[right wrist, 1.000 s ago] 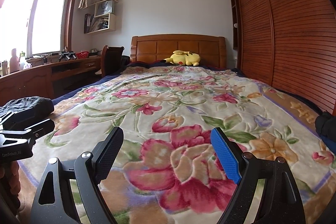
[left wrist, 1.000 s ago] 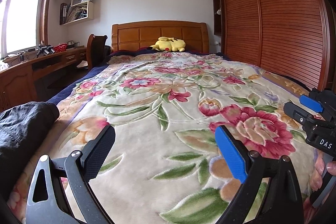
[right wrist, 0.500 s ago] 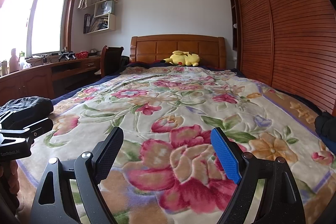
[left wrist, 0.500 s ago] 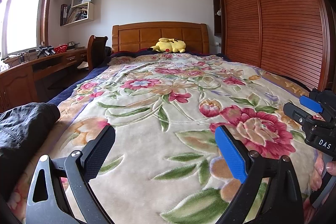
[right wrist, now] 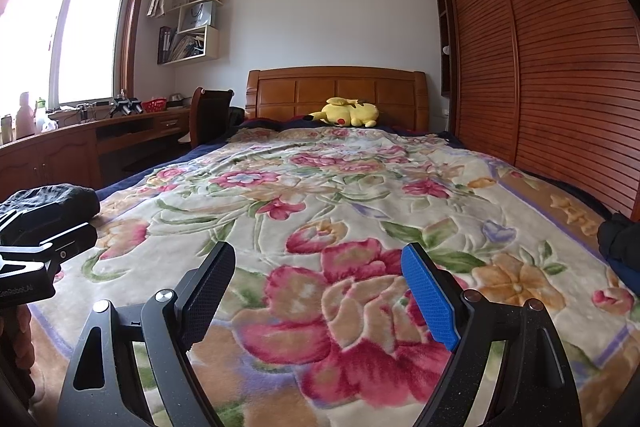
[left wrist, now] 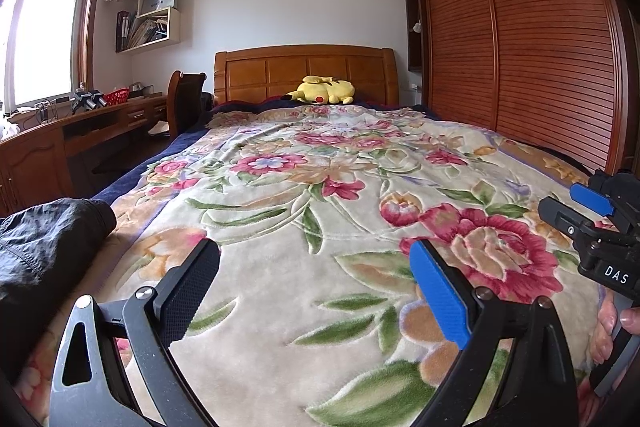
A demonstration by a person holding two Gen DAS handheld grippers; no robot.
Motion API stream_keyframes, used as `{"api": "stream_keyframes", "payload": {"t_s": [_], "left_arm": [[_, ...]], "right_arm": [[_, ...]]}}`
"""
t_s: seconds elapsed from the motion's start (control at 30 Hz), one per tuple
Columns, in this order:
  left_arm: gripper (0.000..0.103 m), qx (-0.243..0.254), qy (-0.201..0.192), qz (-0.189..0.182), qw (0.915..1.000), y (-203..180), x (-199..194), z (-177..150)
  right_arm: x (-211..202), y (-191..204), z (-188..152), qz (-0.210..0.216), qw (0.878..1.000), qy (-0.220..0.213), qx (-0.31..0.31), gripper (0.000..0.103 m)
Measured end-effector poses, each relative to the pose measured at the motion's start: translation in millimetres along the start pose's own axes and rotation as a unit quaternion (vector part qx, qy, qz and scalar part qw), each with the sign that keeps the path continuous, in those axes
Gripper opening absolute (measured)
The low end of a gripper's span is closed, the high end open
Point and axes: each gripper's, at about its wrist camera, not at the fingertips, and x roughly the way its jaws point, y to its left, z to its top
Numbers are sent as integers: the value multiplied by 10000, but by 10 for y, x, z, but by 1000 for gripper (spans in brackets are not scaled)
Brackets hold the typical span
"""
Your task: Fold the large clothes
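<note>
A dark crumpled garment (left wrist: 44, 247) lies at the near left corner of the bed, left of my left gripper (left wrist: 316, 259); it also shows in the right wrist view (right wrist: 52, 201). The left gripper is open and empty, above the floral blanket (left wrist: 320, 187). My right gripper (right wrist: 318, 263) is open and empty, over a big red flower of the blanket (right wrist: 340, 203). The right gripper also shows at the right edge of the left wrist view (left wrist: 576, 205). A second dark cloth (right wrist: 620, 239) lies at the bed's right edge.
A yellow plush toy (left wrist: 322, 95) lies by the wooden headboard (left wrist: 304, 71). A wooden desk (left wrist: 60, 147) and chair (left wrist: 186, 103) stand along the left wall under the window. A slatted wooden wardrobe (left wrist: 520, 59) runs along the right.
Both grippers have stayed open and almost still. The left wrist view has tilted slightly upward.
</note>
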Motion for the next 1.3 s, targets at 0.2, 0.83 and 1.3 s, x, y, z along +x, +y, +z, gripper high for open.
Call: {"api": "stream_keyframes", "payload": {"t_s": [0.2, 0.83, 1.3], "left_arm": [[96, 4, -2, 0, 10000, -3, -1, -8], [96, -3, -26, 3, 10000, 31, -7, 21], [96, 3, -28, 10, 10000, 17, -9, 0]], "right_arm": [[5, -6, -1, 7, 10000, -10, -3, 87], [9, -6, -1, -9, 10000, -27, 5, 87], [5, -2, -12, -3, 10000, -23, 2, 87]]}}
